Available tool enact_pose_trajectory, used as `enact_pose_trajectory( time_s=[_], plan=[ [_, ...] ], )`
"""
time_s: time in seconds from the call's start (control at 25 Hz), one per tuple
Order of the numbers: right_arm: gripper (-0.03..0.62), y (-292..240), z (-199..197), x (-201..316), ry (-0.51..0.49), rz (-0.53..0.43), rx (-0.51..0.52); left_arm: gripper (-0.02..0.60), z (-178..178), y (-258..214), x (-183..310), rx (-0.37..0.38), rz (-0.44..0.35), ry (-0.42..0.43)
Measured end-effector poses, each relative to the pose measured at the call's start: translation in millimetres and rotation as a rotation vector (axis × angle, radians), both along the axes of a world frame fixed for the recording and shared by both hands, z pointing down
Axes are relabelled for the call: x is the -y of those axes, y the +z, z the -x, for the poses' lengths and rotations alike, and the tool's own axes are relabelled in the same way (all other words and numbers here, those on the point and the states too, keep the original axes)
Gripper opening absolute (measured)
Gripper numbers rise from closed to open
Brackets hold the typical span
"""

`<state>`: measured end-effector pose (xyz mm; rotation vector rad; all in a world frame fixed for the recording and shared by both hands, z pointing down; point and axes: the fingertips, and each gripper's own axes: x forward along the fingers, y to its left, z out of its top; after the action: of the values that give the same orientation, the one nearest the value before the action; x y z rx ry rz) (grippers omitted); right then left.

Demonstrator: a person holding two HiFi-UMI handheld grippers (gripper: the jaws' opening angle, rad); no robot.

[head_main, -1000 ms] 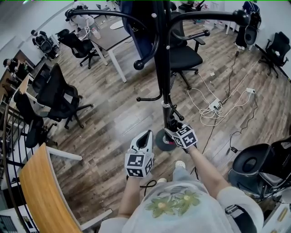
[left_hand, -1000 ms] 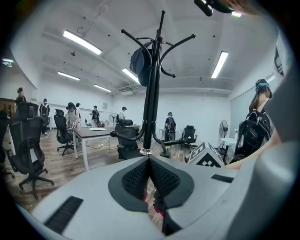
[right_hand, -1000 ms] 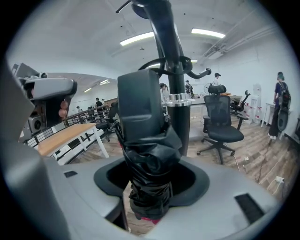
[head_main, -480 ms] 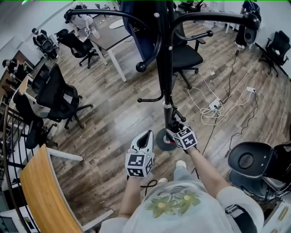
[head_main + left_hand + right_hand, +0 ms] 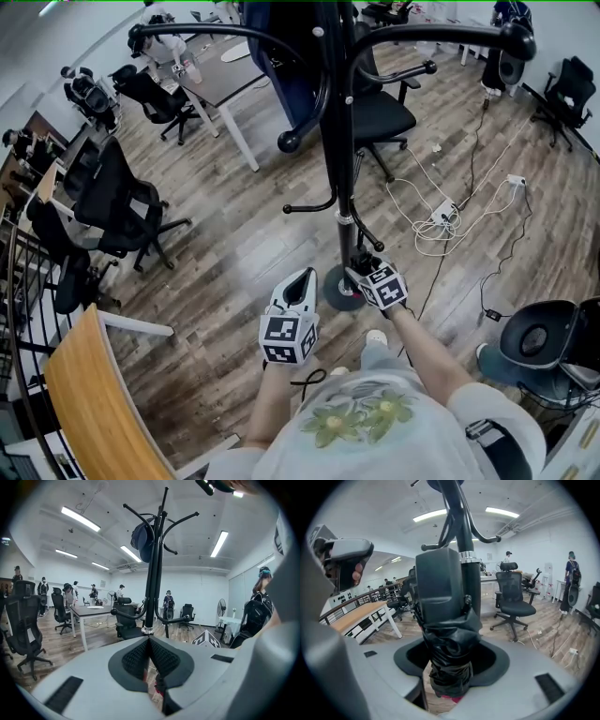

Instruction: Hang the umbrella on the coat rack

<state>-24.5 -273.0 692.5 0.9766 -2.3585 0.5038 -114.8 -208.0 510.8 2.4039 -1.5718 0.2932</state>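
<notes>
The black coat rack (image 5: 337, 141) stands right in front of me, its round base (image 5: 336, 291) on the wood floor, and a dark blue cap (image 5: 140, 538) hangs near its top. My right gripper (image 5: 364, 270) is low against the pole, just above the base. It is shut on the folded black umbrella (image 5: 449, 634), whose boxy black handle (image 5: 438, 578) points up beside the rack's pole (image 5: 471, 583). My left gripper (image 5: 302, 279) is to the left of the pole. Its pads (image 5: 140, 656) are pressed together and it points at the rack (image 5: 152, 588).
Black office chairs (image 5: 122, 202) stand to the left and one (image 5: 384, 112) behind the rack. A white desk (image 5: 225, 80) is at the back, a wooden table (image 5: 84, 403) at near left. White cables and a power strip (image 5: 441, 220) lie on the floor to the right.
My right gripper has sunk a little along the pole with the umbrella in it. The left gripper has stayed where it was.
</notes>
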Motion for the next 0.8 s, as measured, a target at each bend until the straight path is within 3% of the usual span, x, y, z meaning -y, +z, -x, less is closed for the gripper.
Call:
enact_pose_trajectory(
  time_s=[0.4,0.8],
  plan=[
    [0.236,8,-12,27,0.067,-0.063,0.003,0.005,2,0,8,0.004,0.007,0.009],
    [0.242,11,-5,42,0.049,-0.098,0.022,0.005,1,1,12,0.008,0.013,0.005]
  ],
)
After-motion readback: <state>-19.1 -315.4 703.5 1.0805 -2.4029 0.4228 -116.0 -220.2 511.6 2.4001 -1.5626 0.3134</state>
